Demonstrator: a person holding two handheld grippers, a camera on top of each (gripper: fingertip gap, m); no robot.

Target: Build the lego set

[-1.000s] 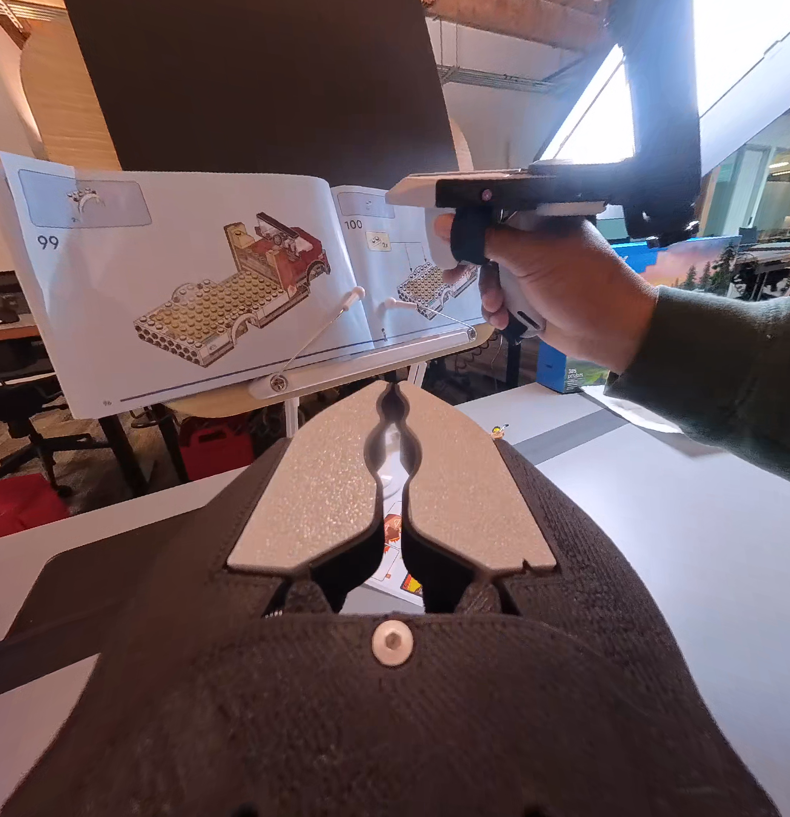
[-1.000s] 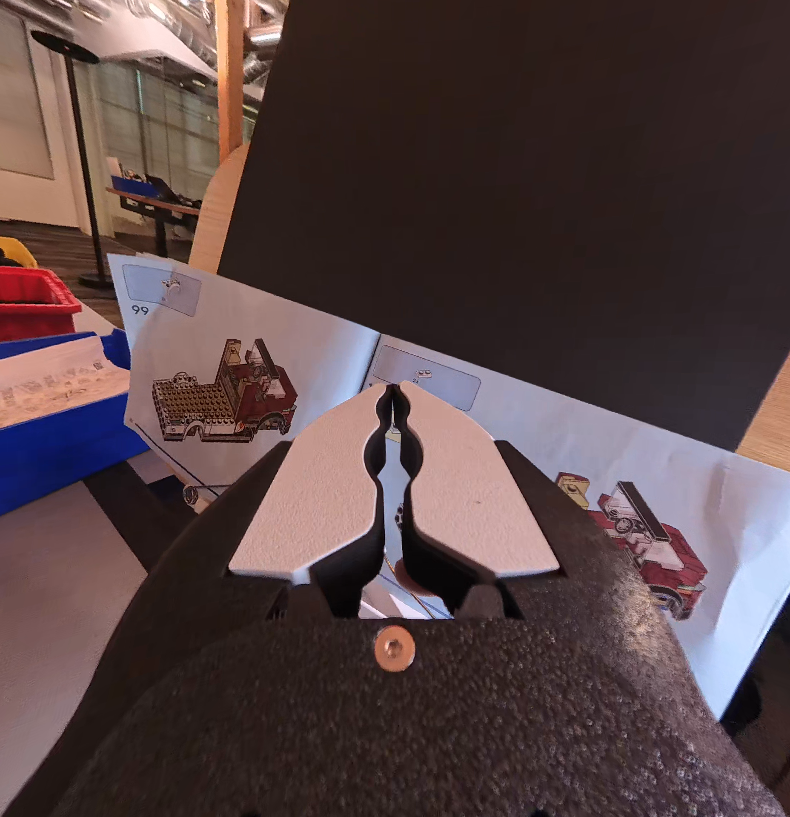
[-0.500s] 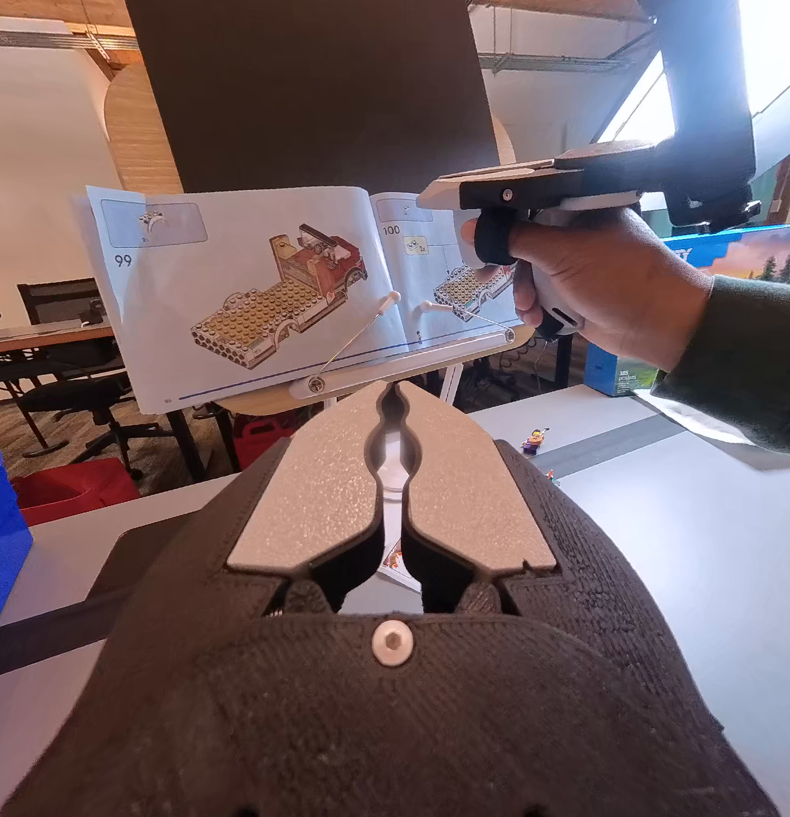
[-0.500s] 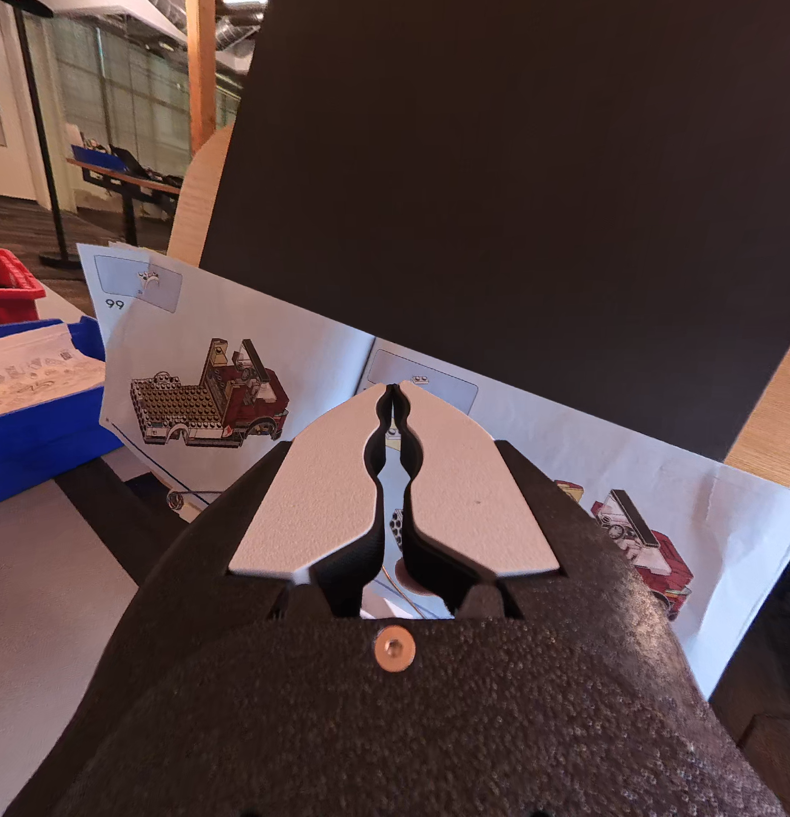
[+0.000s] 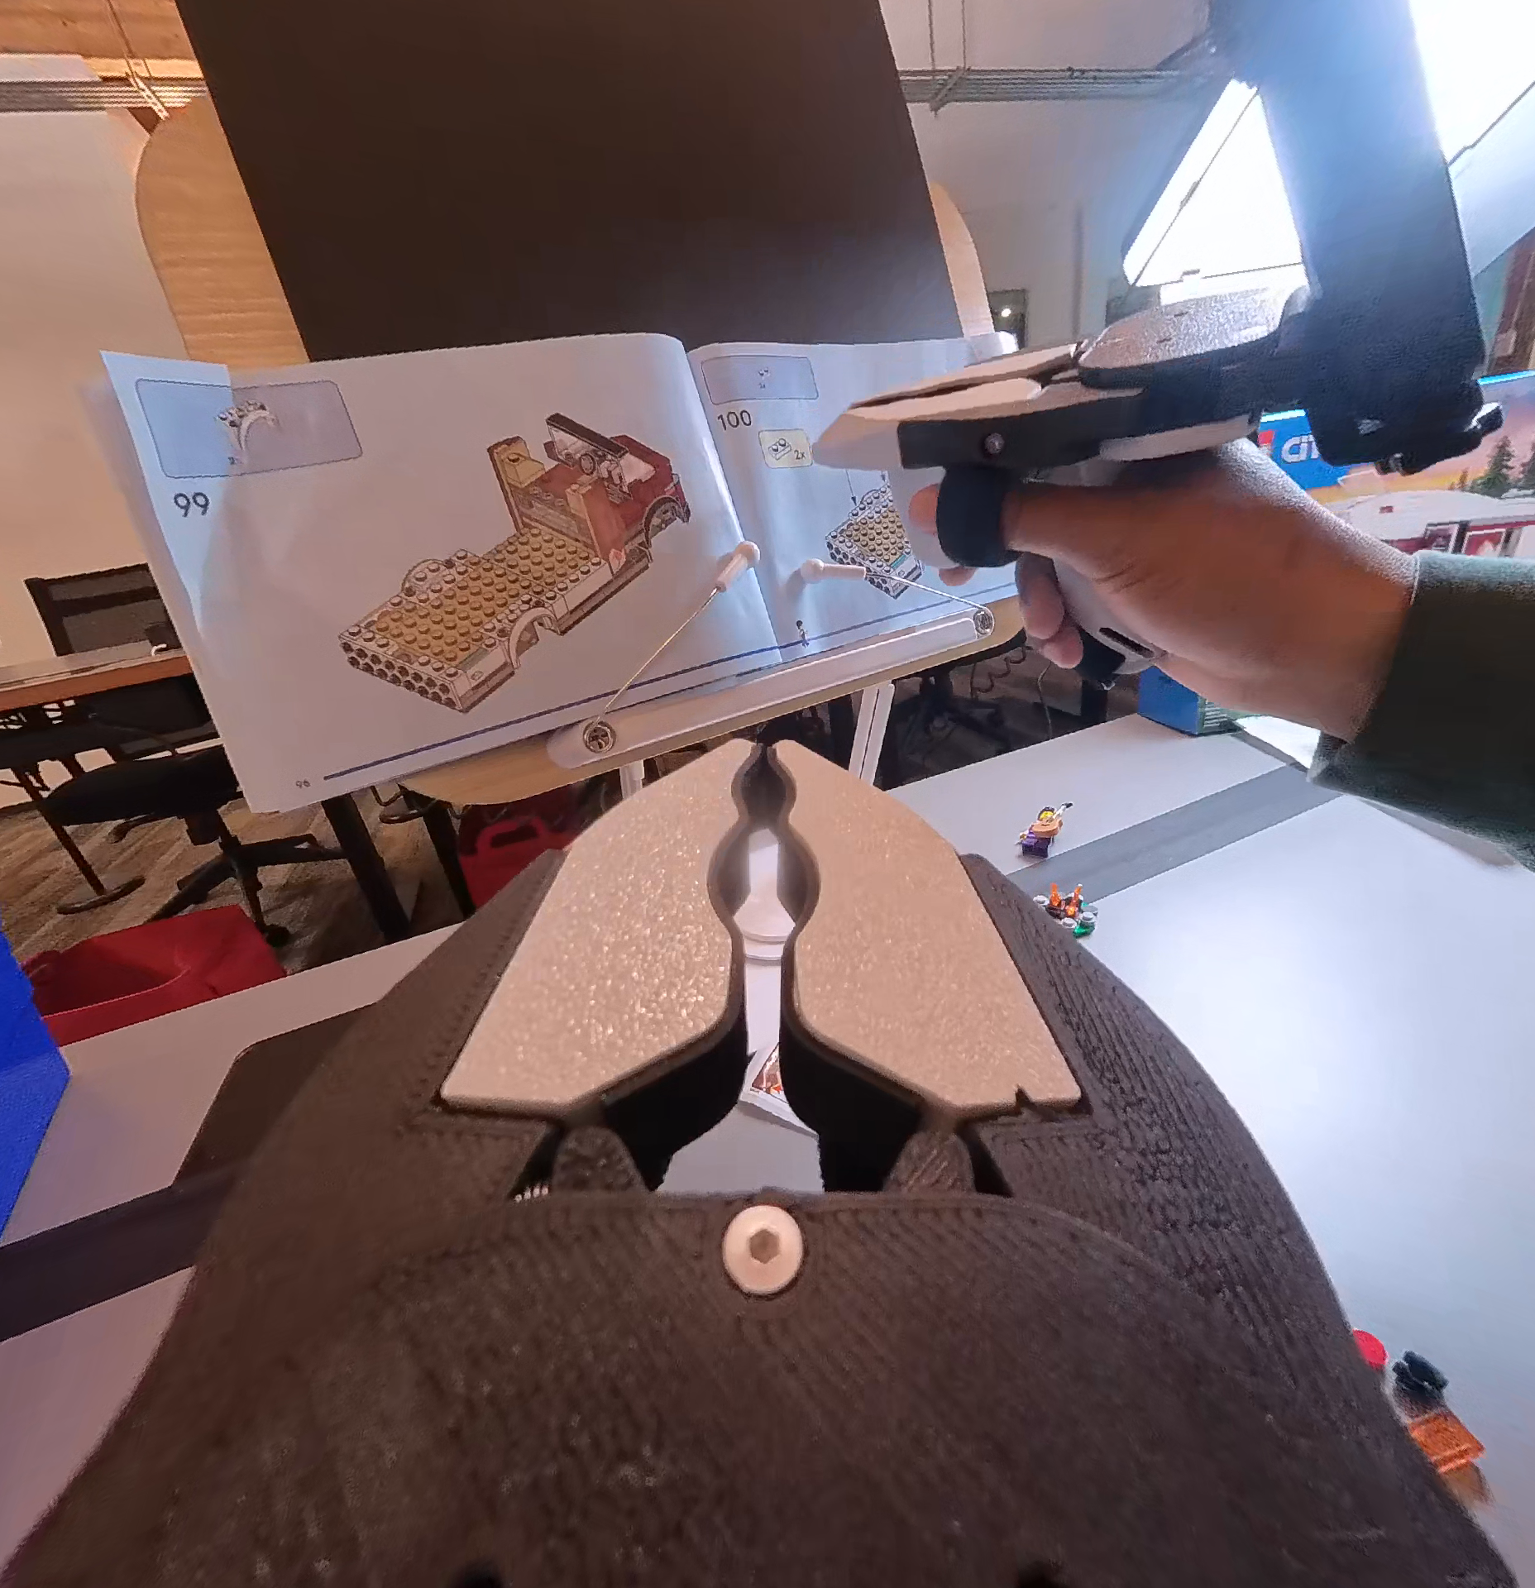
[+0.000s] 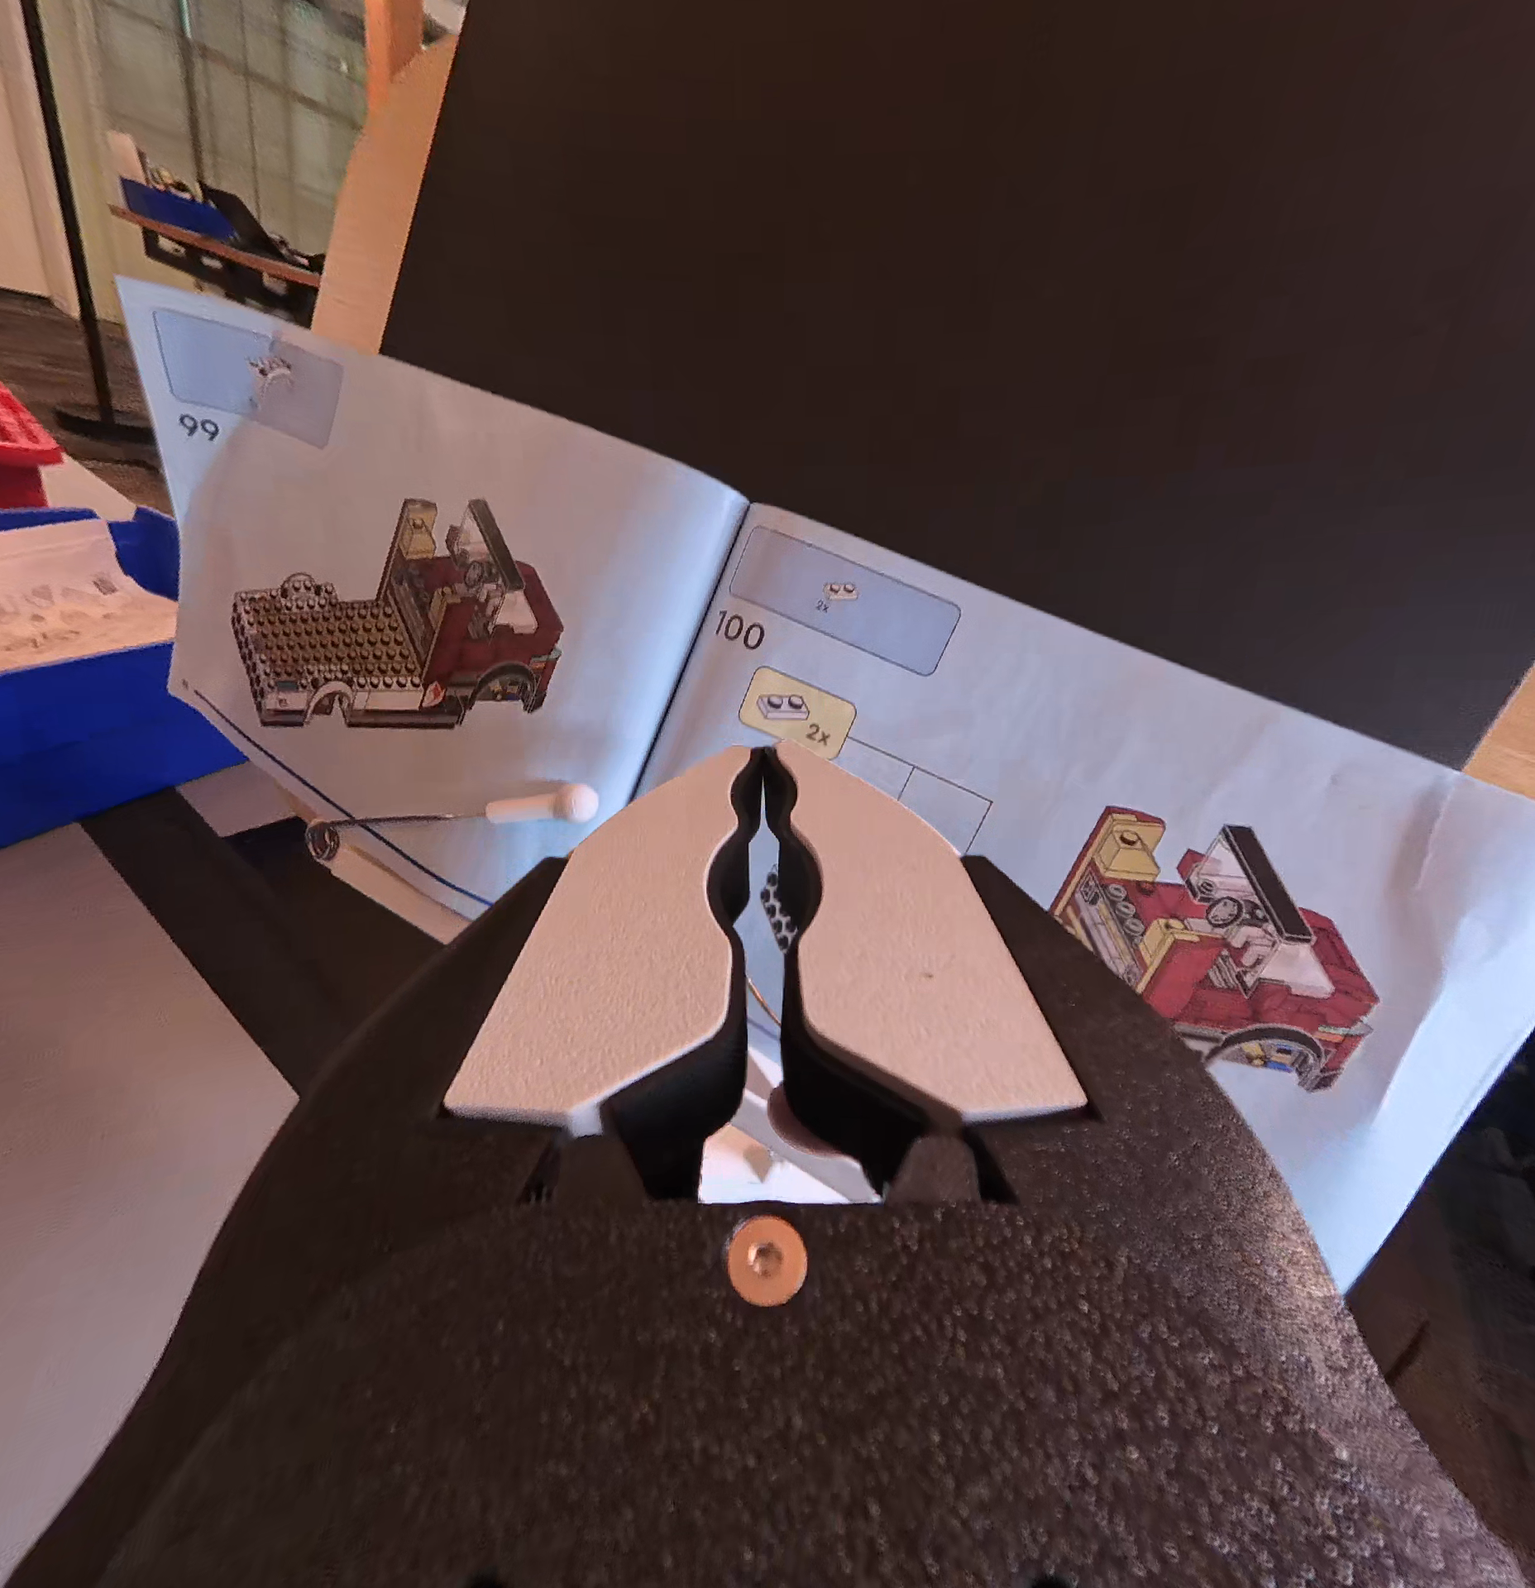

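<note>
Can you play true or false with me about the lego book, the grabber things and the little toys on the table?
1. The instruction booklet lies flat on the table. False: it stands open on a book stand.
2. The left hand-held gripper is shut and holds nothing. True.
3. The right hand-held gripper grips a red brick. False: it is shut and empty.
4. A small minifigure sits on the white table. True.
5. The right hand-held gripper points toward the booklet's right page. True.
</note>
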